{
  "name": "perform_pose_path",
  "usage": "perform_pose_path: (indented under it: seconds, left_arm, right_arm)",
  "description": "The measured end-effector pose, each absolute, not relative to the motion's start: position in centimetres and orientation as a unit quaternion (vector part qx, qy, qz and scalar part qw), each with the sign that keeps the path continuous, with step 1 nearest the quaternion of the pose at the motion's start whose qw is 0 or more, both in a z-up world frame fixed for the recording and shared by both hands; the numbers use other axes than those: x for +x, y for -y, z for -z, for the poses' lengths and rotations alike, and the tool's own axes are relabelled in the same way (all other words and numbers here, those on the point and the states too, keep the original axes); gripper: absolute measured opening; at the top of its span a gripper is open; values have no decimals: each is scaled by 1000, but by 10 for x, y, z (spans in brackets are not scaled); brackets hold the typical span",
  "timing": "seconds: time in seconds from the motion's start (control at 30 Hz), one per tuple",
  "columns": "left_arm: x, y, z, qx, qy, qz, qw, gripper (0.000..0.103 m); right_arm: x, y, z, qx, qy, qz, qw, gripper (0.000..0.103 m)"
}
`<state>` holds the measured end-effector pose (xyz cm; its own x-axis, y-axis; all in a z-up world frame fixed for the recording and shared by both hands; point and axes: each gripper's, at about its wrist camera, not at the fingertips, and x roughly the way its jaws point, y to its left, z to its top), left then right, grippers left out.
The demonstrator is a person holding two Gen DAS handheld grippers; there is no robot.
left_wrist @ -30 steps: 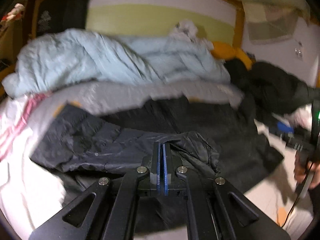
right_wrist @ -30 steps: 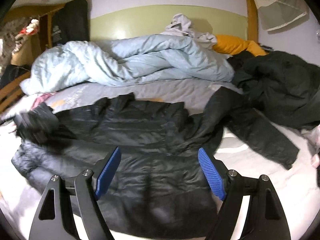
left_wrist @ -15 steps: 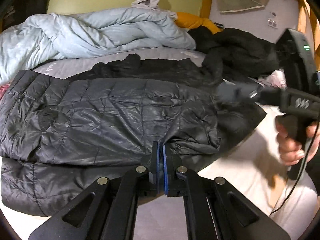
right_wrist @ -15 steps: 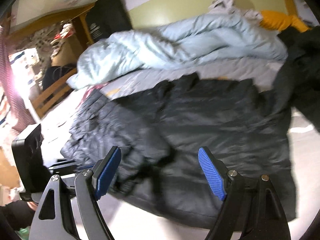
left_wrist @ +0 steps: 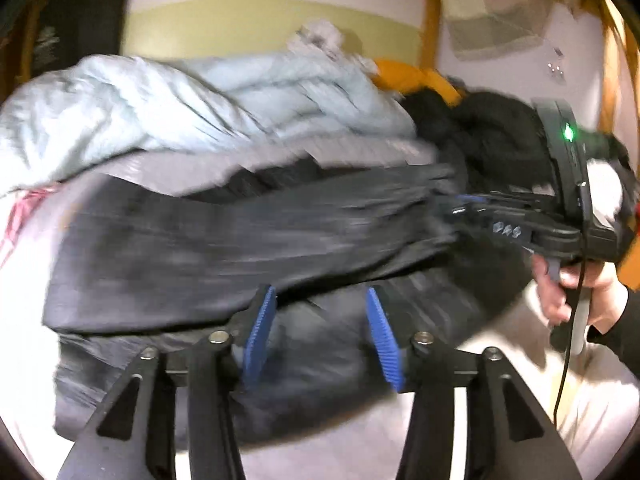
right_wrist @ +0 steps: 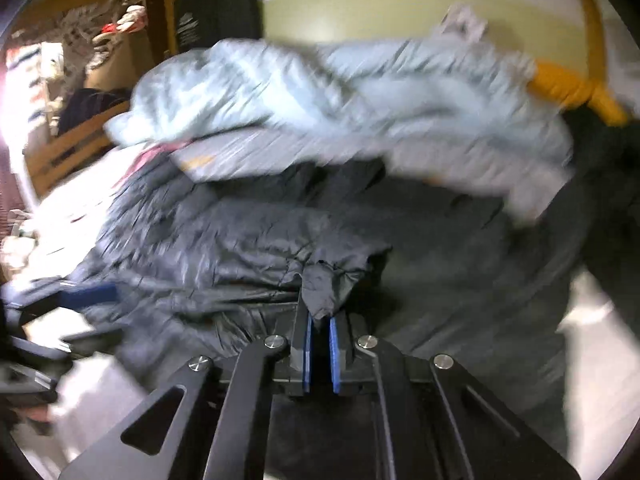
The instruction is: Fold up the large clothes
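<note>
A black jacket point(left_wrist: 248, 240) lay spread across the bed point(left_wrist: 500, 344), in front of a pale blue duvet point(left_wrist: 192, 108). The left hand-held gripper point(left_wrist: 320, 332) hung just above the jacket's near edge, its jaws parting, 2 blue pads point(left_wrist: 260, 332) apart with nothing pinched between them. The right hand-held gripper point(right_wrist: 319, 344) was closing, its pads already clamped on a fold of the jacket point(right_wrist: 320, 292), a tuft of fabric standing up between them. In the left view a hand point(left_wrist: 580, 292) gripped that tool's handle at the right edge. A heap of dark clothes point(left_wrist: 492, 128) sat behind it, near an orange pillow point(left_wrist: 412, 78). Both views were blurred.
</note>
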<state>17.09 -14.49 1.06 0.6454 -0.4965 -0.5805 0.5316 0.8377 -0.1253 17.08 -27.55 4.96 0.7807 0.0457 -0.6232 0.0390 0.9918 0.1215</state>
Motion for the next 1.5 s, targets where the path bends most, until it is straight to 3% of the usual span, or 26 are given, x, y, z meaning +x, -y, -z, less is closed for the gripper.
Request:
perform_pose_path:
  seconds: [0.13,0.27,0.47,0.63,0.7,0.77,0.83,0.97,1.1,1.3,1.5]
  left_arm:
    - [203,95,-29,-18,-306,212,928,55]
    - [253,51,-22,-25,-332,134,934,54]
    - [321,21,8,-15,-393,130,910,54]
    - [351,18,44,51,-447,84,889,54]
    - [360,8,59,49,-469,58,880,54]
    - [363,-6,67,34,-480,31,876,54]
    - [368,-16,72,25,-490,11,871,53]
    - [369,-19,75,35,-500,-12,865,53]
    - [360,-9,56,72,-467,-26,881,42]
    - [336,9,15,37,-373,53,925,42]
    - [333,38,35,81,-388,72,915,42]
  right_arm:
    - [194,332,-74,41,-321,111,940,7]
    - [224,379,-58,18,-355,160,921,7]
    - [249,393,-13,2,-410,161,898,7]
    - [255,391,-7,-5,-421,151,894,9]
    - [254,395,-8,9,-418,146,897,17]
    - [251,397,-13,16,-410,151,899,42]
    - [246,396,-19,15,-397,156,904,54]
    - [239,394,-35,23,-377,153,913,68]
    - [231,401,-47,53,-362,155,918,72]
    - [216,437,-63,91,-339,182,919,72]
    - [191,494,-66,185,-320,209,905,72]
